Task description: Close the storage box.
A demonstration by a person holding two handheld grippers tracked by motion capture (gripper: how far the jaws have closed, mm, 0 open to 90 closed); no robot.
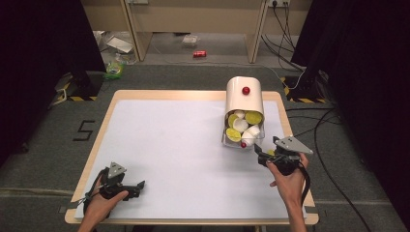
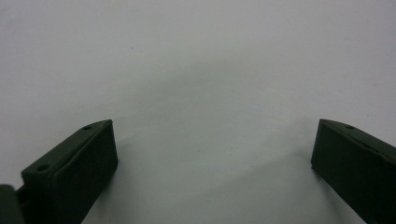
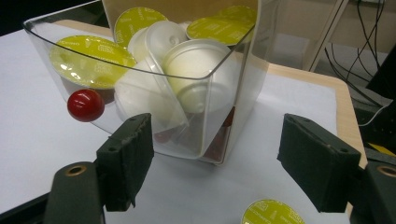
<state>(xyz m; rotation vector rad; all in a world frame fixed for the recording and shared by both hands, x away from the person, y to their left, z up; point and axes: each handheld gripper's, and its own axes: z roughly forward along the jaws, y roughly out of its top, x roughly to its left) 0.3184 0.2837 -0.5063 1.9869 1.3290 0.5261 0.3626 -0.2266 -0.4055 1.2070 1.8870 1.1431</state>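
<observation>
**Right gripper parked in front of the capsule bin, left one idle on the mat**

Starting nearest the person: the left gripper (image 1: 138,185) sits at about 7 o'clock on the table (image 1: 193,94), low on the white mat (image 1: 183,145), with the hand (image 1: 104,200) wrapped round it. In the left gripper view its jaws are spread wide with nothing but bare mat between them.

Over at roughly 4 o'clock the right gripper (image 1: 258,153) is held by the other hand (image 1: 289,181), pointing toward 11 o'clock at the bin. Its jaws are spread too, nothing pinched. In the right gripper view a loose green-lidded capsule (image 3: 273,213) lies flat on the mat just in front of and between the jaws, cut off by the bottom edge.

Just past that is the clear drawer (image 3: 212,116) of the capsule dispenser (image 1: 244,99), near the table's 2 o'clock side. The drawer is pulled out toward the person and has a small red knob (image 3: 85,105) on its front wall. It's packed with coffee capsules (image 3: 196,65): some show green foil lids, others their white bodies, all jumbled at different tilts. The gripper is near the drawer but not touching it.

Farther back, the white rounded housing has its own red knob on top (image 1: 246,90). Beyond the table, a red can (image 1: 199,53) lies on the floor around 12 o'clock.
</observation>
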